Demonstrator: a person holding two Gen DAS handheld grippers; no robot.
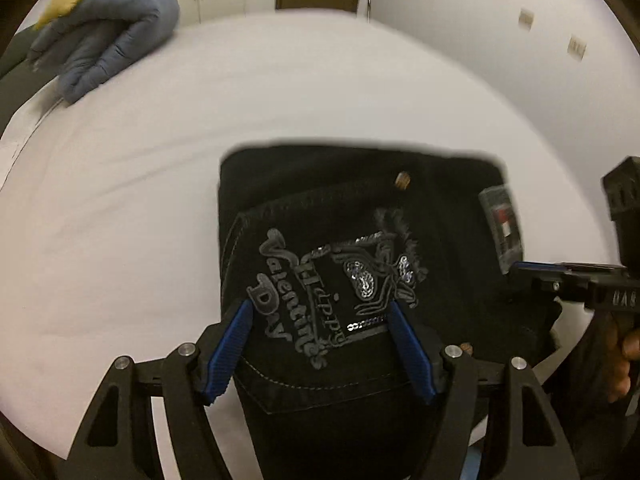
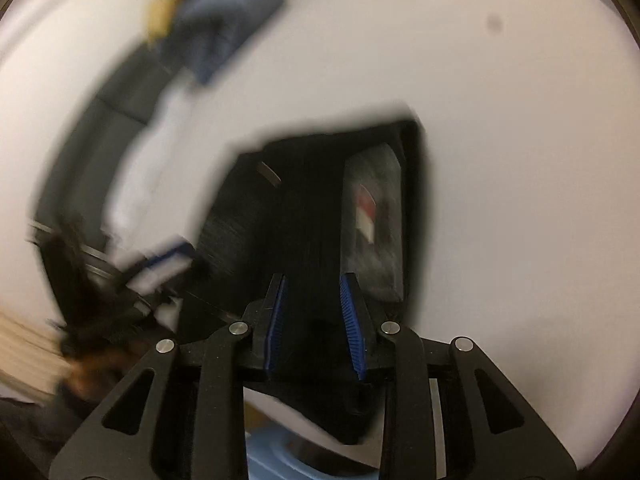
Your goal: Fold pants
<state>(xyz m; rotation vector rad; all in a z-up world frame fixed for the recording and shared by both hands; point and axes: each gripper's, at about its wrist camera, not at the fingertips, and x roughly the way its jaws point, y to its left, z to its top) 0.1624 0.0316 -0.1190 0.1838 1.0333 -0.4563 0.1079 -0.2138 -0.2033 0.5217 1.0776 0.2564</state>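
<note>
The left gripper (image 1: 320, 344) sits low in its frame, blue pads spread wide. The right gripper (image 2: 314, 320), lower centre, has its pads parted more narrowly.

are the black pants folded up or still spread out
Folded. The black pants lie as a compact block on the white sheet, back pocket embroidery on top, no legs trailing out.

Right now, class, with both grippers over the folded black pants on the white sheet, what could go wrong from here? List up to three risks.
1. The left gripper stands open over the black denim pants, right above the sequinned "Happy Valentine's Day" embroidery; its ribbed blue pads could snag the sequins.
2. The right-wrist view is heavily blurred, so the right gripper may be moving fast and could drag the fold askew.
3. The pants lie near the edge of the white sheet; a tug might slide them off.
</note>
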